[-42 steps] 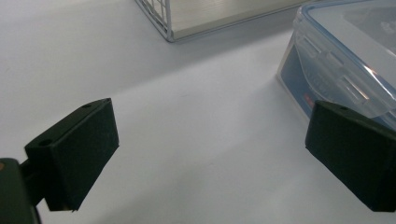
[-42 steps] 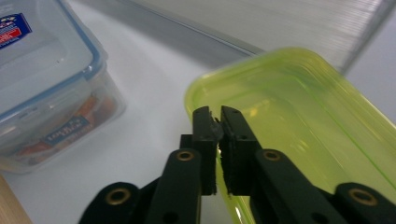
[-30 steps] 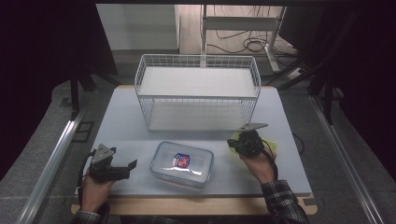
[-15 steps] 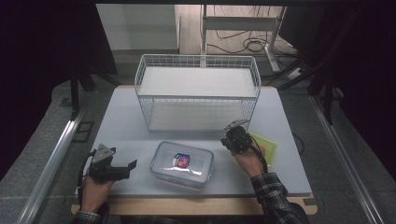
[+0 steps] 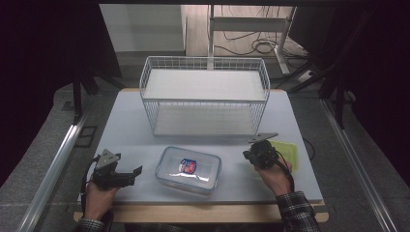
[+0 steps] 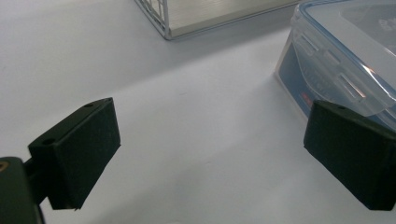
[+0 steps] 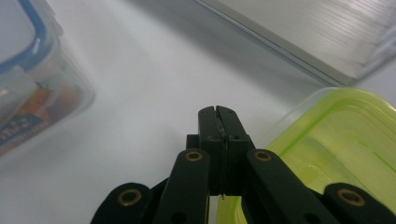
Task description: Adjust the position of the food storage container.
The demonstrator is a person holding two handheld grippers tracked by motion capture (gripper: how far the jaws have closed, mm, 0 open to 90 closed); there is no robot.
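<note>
A clear lidded box [image 5: 188, 169] with a blue rim and a red and blue label lies at the front middle of the table. My left gripper [image 5: 131, 175] rests to its left, open. In the left gripper view its jaws [image 6: 212, 149] stand wide apart, nothing between them, and the box [image 6: 345, 56] sits just beyond the right pad [image 6: 355, 158]. My right gripper [image 5: 255, 153] is to the right of the box, over the edge of a yellow-green container [image 5: 286, 153]. Its jaws [image 7: 218, 113] are pressed together and hold nothing, with the green container [image 7: 336, 140] just to their right.
A white wire basket [image 5: 205, 99] with a pale floor stands across the back middle of the grey table [image 5: 125, 130]. Its corner [image 6: 163, 21] is ahead of the left gripper. Dark floor, metal rails and cables surround the table.
My right gripper drifted left towards the clear box, then came back right and a little nearer, beside the green container. The left gripper and the box have stayed put.
</note>
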